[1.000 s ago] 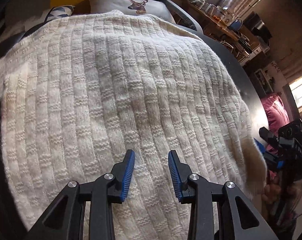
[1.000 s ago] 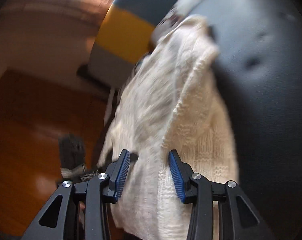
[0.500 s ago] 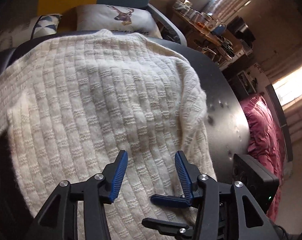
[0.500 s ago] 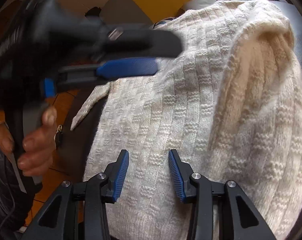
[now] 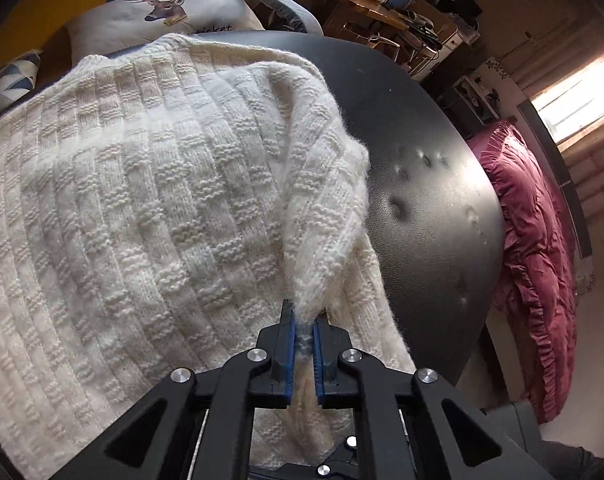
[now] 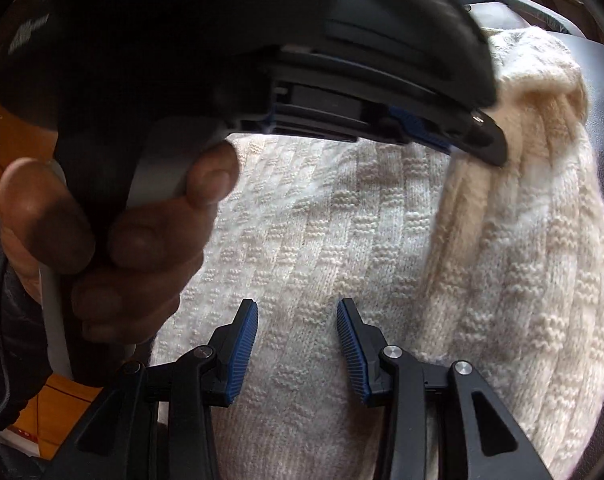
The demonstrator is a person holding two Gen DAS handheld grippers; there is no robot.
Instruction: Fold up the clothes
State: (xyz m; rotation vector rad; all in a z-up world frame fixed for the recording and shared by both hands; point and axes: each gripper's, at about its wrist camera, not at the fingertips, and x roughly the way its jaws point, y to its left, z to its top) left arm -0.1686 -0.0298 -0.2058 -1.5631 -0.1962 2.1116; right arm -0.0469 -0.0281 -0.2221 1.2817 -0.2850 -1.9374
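Sweater [image 5: 149,208]: cream, fuzzy basket-weave knit, lay spread over a dark, dimpled tabletop [image 5: 434,200], ahead of both jaws.
Left gripper [image 5: 303,322]: blue ribbed pads were clamped on a lifted, bunched fold of the sweater.
Right gripper [image 6: 297,320]: jaws stood wide apart, holding nothing, knit just beyond its tips.
Left hand [image 6: 113,248]: gripped its handle, left of the right jaws.

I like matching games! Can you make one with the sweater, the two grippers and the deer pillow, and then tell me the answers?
Things:
1. left gripper
2. right gripper
3. sweater
4. deer pillow

Descriptions:
A. open above the knit
B. cream, spread on the black table
C. behind the table's far edge
D. pinching a raised fold

Pairs: 1-D, 2-A, 3-B, 4-C
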